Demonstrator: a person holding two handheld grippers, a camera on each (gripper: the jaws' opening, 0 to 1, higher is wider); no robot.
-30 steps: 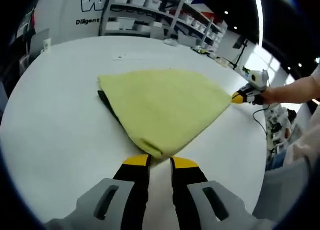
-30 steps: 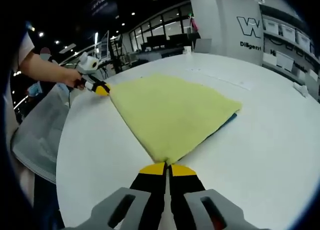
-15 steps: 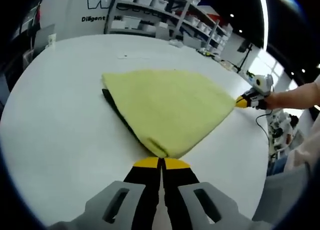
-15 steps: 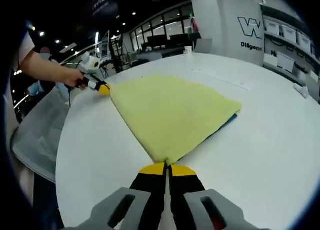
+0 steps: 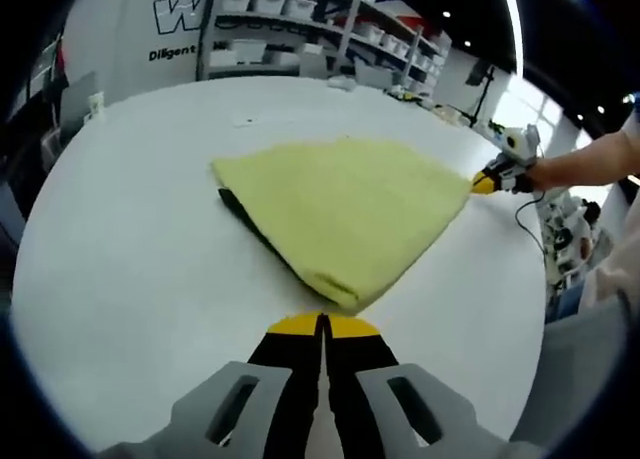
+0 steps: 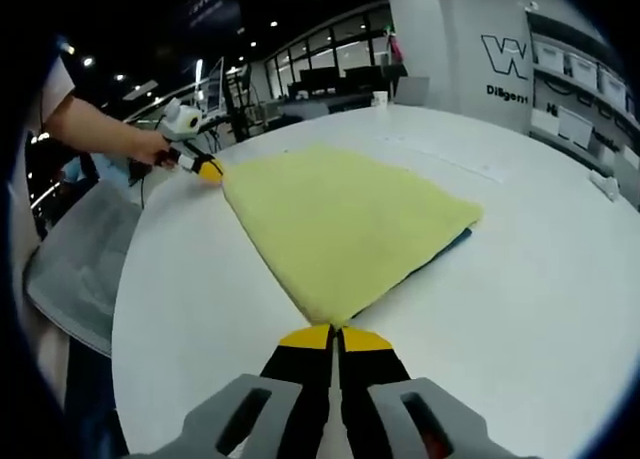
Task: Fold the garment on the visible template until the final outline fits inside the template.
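Note:
A yellow-green garment [image 5: 340,204] lies folded into a flat wedge on the white table [image 5: 130,279]. A dark blue edge [image 6: 455,241] peeks out from under one side of it. My left gripper [image 5: 322,324] is shut, and a thin strip of table shows between its tips and the garment's near corner. In the right gripper view, that left gripper [image 6: 205,169] sits at the garment's [image 6: 345,229] far corner. My right gripper [image 6: 335,331] is shut where the other corner runs into its tips. The right gripper [image 5: 490,182] also shows in the left gripper view, at the garment's right point.
A person's arm [image 6: 100,134] holds the left gripper. Shelves with white bins [image 5: 290,19] stand beyond the table. Small items [image 5: 350,79] lie near the far table edge. A white object [image 6: 605,179] lies on the table to the right.
The left gripper's jaws were open astride the garment's corner a second ago; they have since shut and drawn slightly back from it. The right gripper has stayed shut at its corner.

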